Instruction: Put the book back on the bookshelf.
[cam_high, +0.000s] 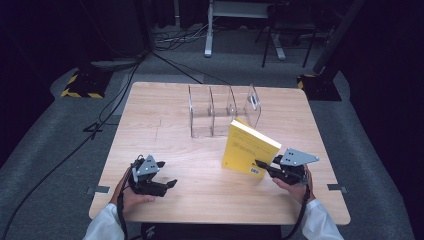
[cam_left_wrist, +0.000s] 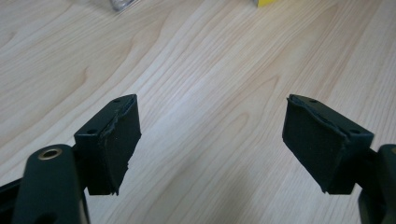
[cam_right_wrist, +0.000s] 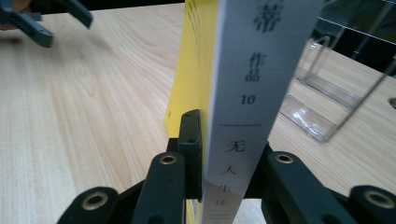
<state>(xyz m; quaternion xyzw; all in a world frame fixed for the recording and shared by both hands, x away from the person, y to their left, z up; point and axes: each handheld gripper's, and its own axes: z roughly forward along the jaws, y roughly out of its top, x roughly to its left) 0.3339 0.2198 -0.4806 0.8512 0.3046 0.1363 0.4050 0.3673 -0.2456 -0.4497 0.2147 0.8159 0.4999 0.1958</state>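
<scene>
A: Where is the book (cam_high: 250, 148), and what grips it?

B: My right hand-held gripper (cam_high: 264, 165) is clenched on the book at its lower corner. In the right gripper view the two black jaws press the grey-white spine (cam_right_wrist: 252, 93) from either side, with the yellow cover (cam_right_wrist: 194, 65) to the left of it. Seen from above, the book stands tilted on the counter (cam_high: 165, 125), at about four o'clock from the counter's middle, with its top edge leaning toward the rack (cam_high: 222, 110).

A: And the rack?

B: A clear plastic rack with upright dividers, at twelve o'clock from the book and just beside its top edge. I cannot tell whether the two touch. In the right gripper view the rack (cam_right_wrist: 327, 102) lies at about three o'clock of the spine.

A: What of the other hand?

B: My left hand-held gripper (cam_high: 167, 184) is released, its jaws spread wide. In the left gripper view the two black pads (cam_left_wrist: 119, 140) stand well apart with bare wood grain between them. From above it sits near the front edge, at about eight o'clock from the counter's middle, well apart from the book, pointing toward three o'clock. My left hand (cam_high: 131, 196) holds it from behind. In the right gripper view it (cam_right_wrist: 46, 21) appears at about ten o'clock.
</scene>
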